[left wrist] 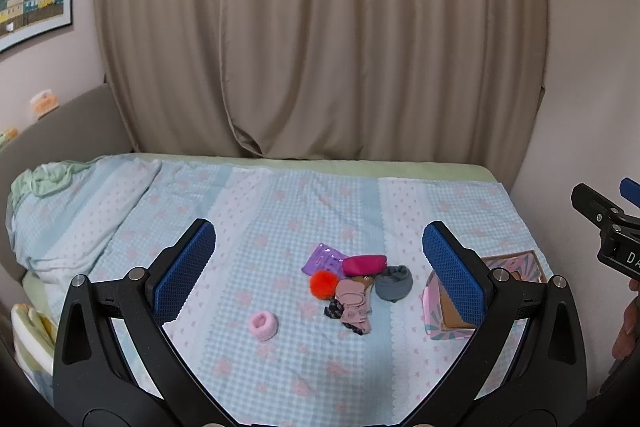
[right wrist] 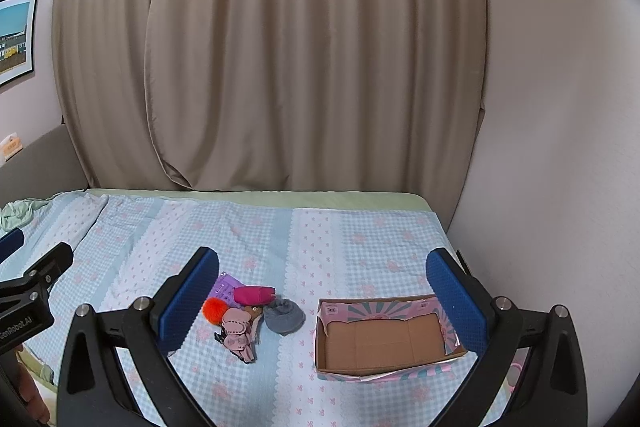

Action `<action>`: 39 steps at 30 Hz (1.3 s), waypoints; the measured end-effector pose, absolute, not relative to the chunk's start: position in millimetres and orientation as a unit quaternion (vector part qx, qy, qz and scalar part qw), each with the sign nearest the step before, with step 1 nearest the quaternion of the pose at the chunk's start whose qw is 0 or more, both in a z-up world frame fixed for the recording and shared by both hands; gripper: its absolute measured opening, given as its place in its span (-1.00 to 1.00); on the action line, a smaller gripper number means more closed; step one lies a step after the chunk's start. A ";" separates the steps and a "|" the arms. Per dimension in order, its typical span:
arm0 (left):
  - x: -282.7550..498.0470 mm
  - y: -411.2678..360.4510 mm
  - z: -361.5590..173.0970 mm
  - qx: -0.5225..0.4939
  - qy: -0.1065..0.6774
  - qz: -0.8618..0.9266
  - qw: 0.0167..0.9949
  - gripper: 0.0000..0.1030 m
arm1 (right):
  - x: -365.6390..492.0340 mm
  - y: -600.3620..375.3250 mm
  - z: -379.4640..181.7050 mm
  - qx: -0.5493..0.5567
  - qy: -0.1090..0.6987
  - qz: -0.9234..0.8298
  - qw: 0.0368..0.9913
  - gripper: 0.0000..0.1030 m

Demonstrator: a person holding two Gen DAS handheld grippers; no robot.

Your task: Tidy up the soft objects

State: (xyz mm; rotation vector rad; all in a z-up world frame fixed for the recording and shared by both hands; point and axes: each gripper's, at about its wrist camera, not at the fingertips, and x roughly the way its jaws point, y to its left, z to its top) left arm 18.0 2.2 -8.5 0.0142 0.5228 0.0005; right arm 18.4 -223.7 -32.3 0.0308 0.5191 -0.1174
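The bed [right wrist: 320, 247] fills the lower half of both views, and its wall-side edge runs along the right of the frame. The box [right wrist: 384, 341] at lower right is empty, so sorting seems not begun. The pile [right wrist: 250, 311] lies at lower centre, the pink scrunchie [left wrist: 262, 325] apart. Left gripper [left wrist: 320, 271] and right gripper [right wrist: 322, 303] hover with jaws wide open, holding nothing.

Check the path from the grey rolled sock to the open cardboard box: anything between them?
Nothing visible. Between the grey rolled sock and the cardboard box lies only bare bedspread. The box's inside shows nothing in it. The other soft items are piled on the sock's far side, away from the box.
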 end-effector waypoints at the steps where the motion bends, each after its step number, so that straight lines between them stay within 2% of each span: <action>1: 18.7 1.8 -8.5 0.007 0.259 0.000 0.966 0.99 | 18.3 -223.6 -32.4 0.015 0.257 -0.058 0.965 1.00; 33: 19.3 -17.5 -8.6 0.031 0.255 -0.012 0.966 0.99 | 21.8 -228.3 -30.8 0.018 0.262 -0.052 0.963 1.00; 39: 17.3 -11.0 -12.1 0.006 0.273 0.011 0.962 0.99 | 30.0 -223.2 -38.5 0.013 0.277 -0.012 0.961 1.00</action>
